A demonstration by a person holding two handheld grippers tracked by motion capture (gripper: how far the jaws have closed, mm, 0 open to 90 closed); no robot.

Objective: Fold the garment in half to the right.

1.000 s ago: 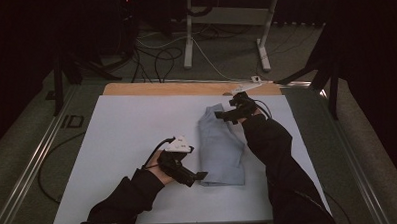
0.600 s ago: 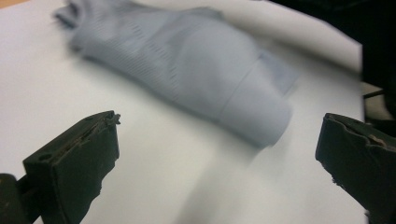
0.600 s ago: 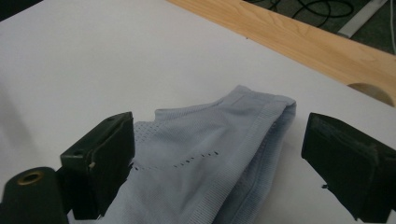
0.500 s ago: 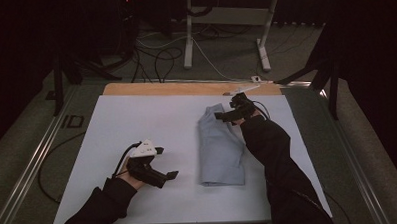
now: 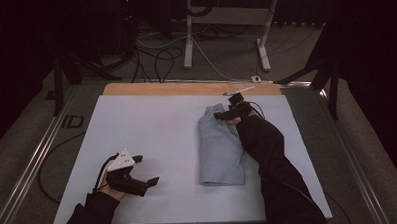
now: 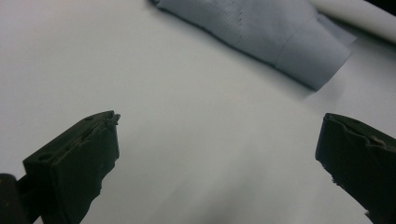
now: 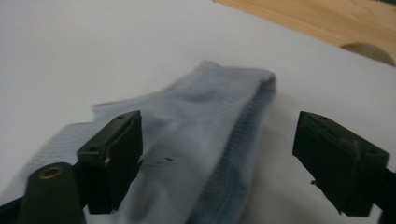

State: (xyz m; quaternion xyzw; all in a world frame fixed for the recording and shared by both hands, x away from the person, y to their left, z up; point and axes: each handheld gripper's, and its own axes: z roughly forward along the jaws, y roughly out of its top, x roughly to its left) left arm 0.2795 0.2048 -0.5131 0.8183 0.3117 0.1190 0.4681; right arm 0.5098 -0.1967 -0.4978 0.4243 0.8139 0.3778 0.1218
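The folded blue garment (image 5: 221, 148) lay right of centre on the white sheet (image 5: 152, 128). The right gripper (image 5: 225, 115) hung over its upper end, jaws spread but just closing, cloth between them, not yet pinched. The left gripper (image 5: 144, 171) (lower left) stood spread — holding nothing. Probably mid-fold; next, nip that upper edge squarely.

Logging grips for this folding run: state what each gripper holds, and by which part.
Nothing is held. The left gripper stands open over the bare white sheet; the right gripper, jaws just closing, straddles the folded garment's far end without pinching.
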